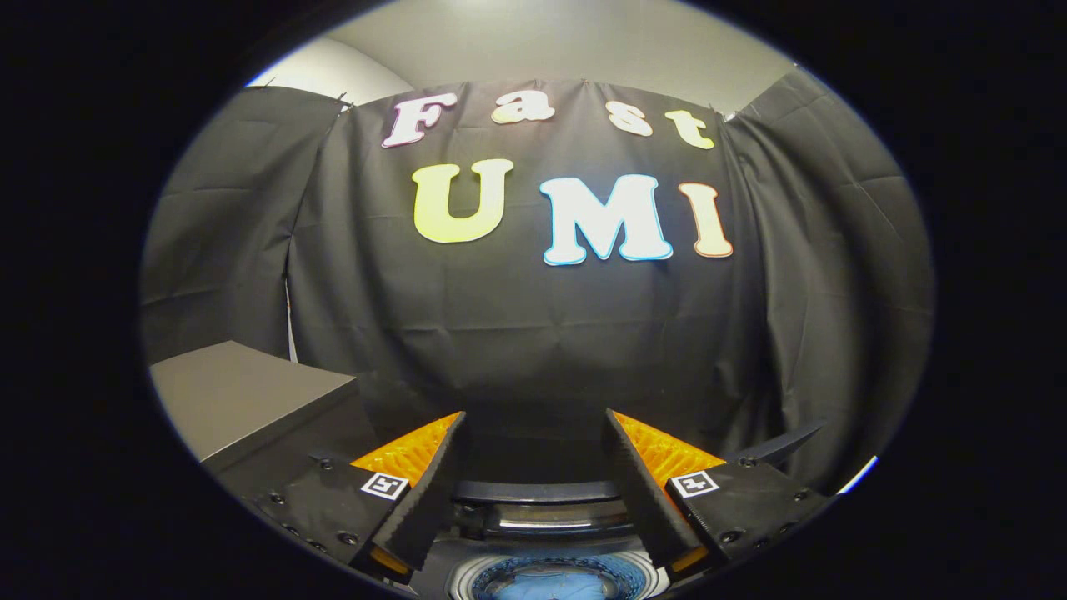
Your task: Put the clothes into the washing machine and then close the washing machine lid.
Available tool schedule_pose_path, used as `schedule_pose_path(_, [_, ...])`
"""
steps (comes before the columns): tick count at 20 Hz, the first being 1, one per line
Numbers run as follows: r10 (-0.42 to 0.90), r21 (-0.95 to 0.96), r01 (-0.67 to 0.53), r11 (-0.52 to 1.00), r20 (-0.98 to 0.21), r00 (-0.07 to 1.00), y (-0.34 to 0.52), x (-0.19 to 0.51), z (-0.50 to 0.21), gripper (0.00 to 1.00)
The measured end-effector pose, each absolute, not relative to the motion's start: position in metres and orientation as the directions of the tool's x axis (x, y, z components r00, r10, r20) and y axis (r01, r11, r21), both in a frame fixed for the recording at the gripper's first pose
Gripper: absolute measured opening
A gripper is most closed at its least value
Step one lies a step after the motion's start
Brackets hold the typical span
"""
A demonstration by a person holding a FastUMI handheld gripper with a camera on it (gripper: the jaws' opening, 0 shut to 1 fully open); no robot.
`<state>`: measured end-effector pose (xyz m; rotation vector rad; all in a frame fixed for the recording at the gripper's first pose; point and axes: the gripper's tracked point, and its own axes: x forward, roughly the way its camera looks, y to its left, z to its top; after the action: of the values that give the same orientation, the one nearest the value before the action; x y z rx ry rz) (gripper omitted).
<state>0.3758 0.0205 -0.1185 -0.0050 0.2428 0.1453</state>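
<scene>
1. Holding the claw [533, 412] level above the washing machine [542, 533], you had its fingers spread wide with nothing between them, and only the booth's dark cloth wall [517, 333] lay beyond the tips
2. The clothes [542, 583] showed as a blue bundle down in the round drum, below and between the roots of the fingers, so loading looked done and closing the lid was, in my judgement, the step you had in hand
3. A dark curved band [538, 492] with a glossy strip under it sat just ahead of the drum; I could not tell whether it was the lid's raised edge or the machine's back rim, so you needed to tip the claw down and find the lid before committing
4. You would have done well to check that no fabric hung over the drum's rim, since a trapped fold would have kept the lid from seating
5. A wide claw suited this: you could have hooked one finger behind the lid's edge, or narrowed onto it, and swung it along its hinge arc, not pushed it straight down
6. The grey block [242, 392] stood close beside the left finger and a dark blade-like part [783, 446] beside the right, so a swing kept between them was the safer path
7. Lowering slowly near the end would have spared a slam
</scene>
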Motion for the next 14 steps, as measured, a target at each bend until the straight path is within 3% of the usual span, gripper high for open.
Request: schedule_pose_path(14, [0.160,0.022,-0.161,0.987,-0.292,0.943,0.014,0.304,-0.146,0.98])
